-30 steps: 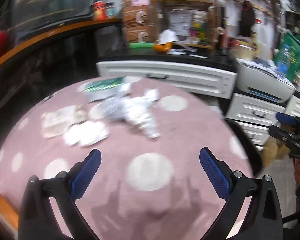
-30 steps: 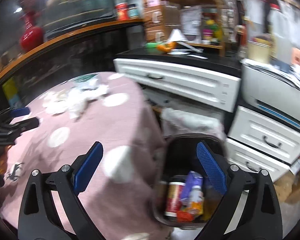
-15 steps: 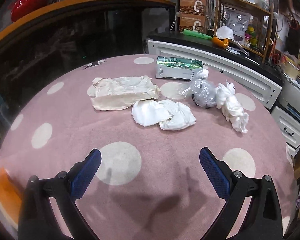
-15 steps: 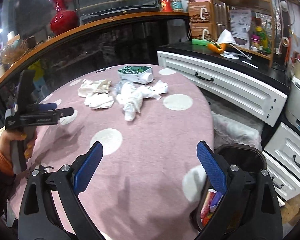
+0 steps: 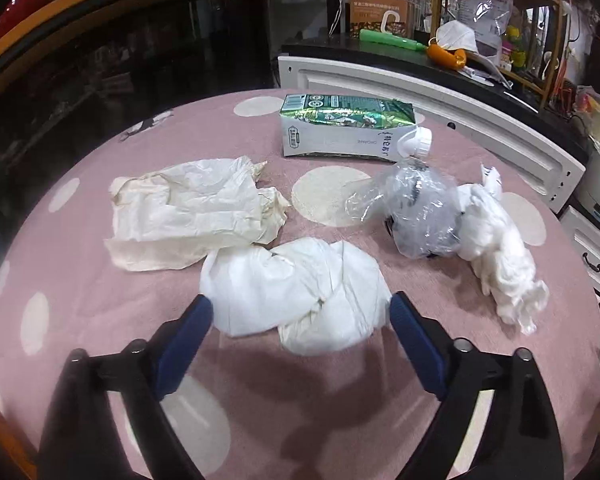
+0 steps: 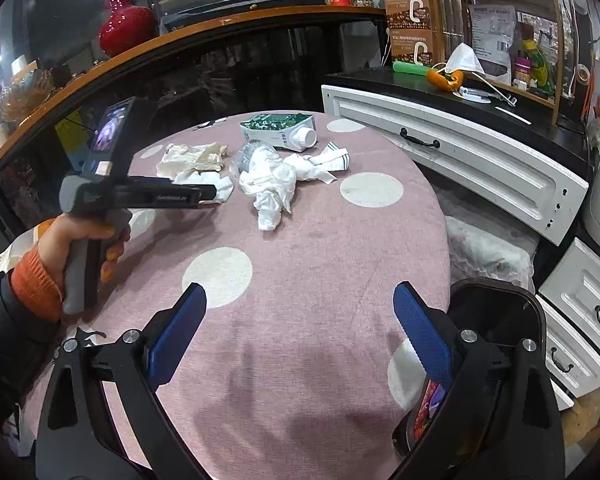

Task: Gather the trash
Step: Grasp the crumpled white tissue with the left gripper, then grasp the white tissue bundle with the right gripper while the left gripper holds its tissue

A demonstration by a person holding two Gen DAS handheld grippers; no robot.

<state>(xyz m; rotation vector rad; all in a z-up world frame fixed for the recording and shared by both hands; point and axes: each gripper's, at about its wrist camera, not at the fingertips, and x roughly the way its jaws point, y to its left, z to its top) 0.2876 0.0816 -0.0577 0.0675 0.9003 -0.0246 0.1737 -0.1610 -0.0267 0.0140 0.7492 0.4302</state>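
On the round pink table with white polka dots (image 5: 80, 264), five pieces of trash are seen in the left wrist view. A crumpled white tissue wad (image 5: 300, 292) lies at centre, flanked by the blue pads of the left gripper (image 5: 300, 312), whose jaws are spread wide and grip nothing. A creased cream paper wrapper (image 5: 188, 212) lies at 10 o'clock of the wad, touching it. A green and white drink carton with a white screw cap (image 5: 344, 128) lies on its side at 12 o'clock. A crushed clear plastic bottle (image 5: 420, 212) is at 2 o'clock, with a twisted white cloth bundle (image 5: 500, 248) against it.

In the right wrist view, the right gripper (image 6: 300, 324) is held released over bare tablecloth. A dark trash bin (image 6: 496, 304) stands at 4 o'clock, beside the table edge.
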